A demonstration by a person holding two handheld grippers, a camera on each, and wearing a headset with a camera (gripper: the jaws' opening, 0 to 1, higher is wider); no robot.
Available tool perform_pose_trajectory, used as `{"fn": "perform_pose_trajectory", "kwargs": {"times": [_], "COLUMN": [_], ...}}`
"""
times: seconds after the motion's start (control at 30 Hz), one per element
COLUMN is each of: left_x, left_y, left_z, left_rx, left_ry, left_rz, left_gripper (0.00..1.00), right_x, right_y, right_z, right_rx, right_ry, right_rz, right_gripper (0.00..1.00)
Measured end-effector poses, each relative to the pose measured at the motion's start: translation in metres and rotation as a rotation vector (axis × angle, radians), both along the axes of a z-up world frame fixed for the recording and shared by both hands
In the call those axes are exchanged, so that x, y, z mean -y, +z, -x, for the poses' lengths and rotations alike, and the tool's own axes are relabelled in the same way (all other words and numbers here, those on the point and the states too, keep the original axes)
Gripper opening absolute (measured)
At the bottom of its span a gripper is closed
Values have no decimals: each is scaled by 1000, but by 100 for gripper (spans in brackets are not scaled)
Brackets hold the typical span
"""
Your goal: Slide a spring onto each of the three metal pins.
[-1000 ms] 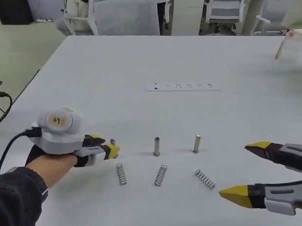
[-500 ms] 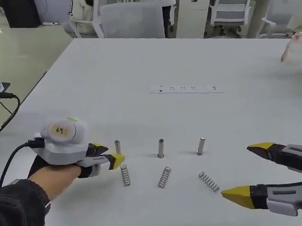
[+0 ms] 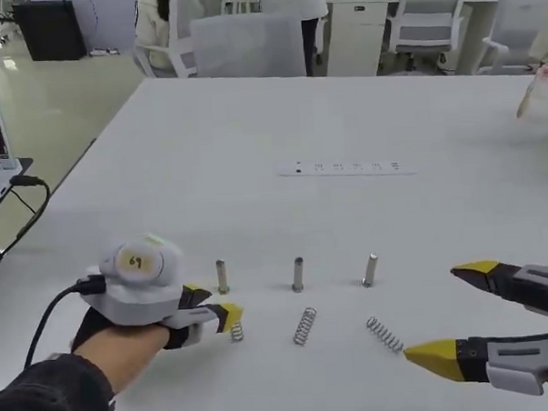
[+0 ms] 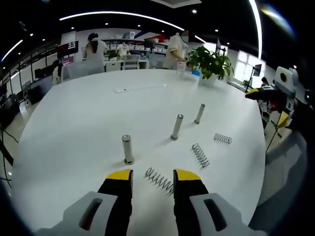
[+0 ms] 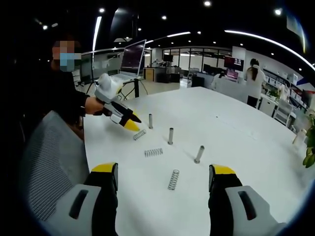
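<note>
Three upright metal pins stand in a row: left pin (image 3: 222,276) (image 4: 127,149), middle pin (image 3: 298,274) (image 4: 176,127), right pin (image 3: 370,270) (image 4: 199,113). Three springs lie on the white table in front of them. My left gripper (image 3: 229,317) (image 4: 153,175) is open, its yellow tips on either side of the left spring (image 4: 158,179) (image 3: 237,334), just in front of the left pin. The middle spring (image 3: 305,325) and right spring (image 3: 384,334) lie loose. My right gripper (image 3: 438,312) (image 5: 165,169) hovers wide open, nothing in it, to the right of the right spring (image 5: 173,179).
A white power strip (image 3: 345,168) lies flat mid-table beyond the pins. The left gripper's black cable (image 3: 51,311) trails off the left table edge. Office chairs (image 3: 249,43) stand behind the far edge. A pale object (image 3: 542,94) sits at the far right.
My left gripper has drawn back from beside the left pin and now straddles the left spring. The right gripper has stayed put. The head camera has shifted slightly.
</note>
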State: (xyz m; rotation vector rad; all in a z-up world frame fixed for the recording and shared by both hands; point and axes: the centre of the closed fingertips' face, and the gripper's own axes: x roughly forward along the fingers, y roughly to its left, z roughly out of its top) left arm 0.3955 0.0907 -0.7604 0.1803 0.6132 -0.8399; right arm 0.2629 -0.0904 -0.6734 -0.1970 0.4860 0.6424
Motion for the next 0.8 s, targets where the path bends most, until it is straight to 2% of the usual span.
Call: {"fn": "perform_pose_trajectory", "kwargs": {"times": [0.23, 0.3, 0.37, 0.47, 0.67, 0.8], "left_x": [1, 4, 5, 7, 10, 9], "left_y": [-12, -14, -19, -22, -26, -27], "left_z": [3, 6, 8, 10, 11, 11], "left_rx": [-5, -14, -9, -5, 6, 1], "left_ry": [13, 8, -6, -14, -31, -33], "left_rz": [-41, -38, -65, -79, -102, -108], "left_gripper": [26, 26, 26, 25, 25, 25], "right_x": [-2, -2, -1, 0, 0, 1], "right_y": [0, 1, 0, -1, -2, -2], "right_z": [-1, -1, -2, -2, -1, -1], "right_rx": [6, 8, 7, 5, 0, 0], "right_ry": [3, 2, 1, -2, -7, -8], "right_rz": [-3, -5, -5, -3, -4, -5], "right_gripper": [74, 74, 74, 74, 75, 75]}}
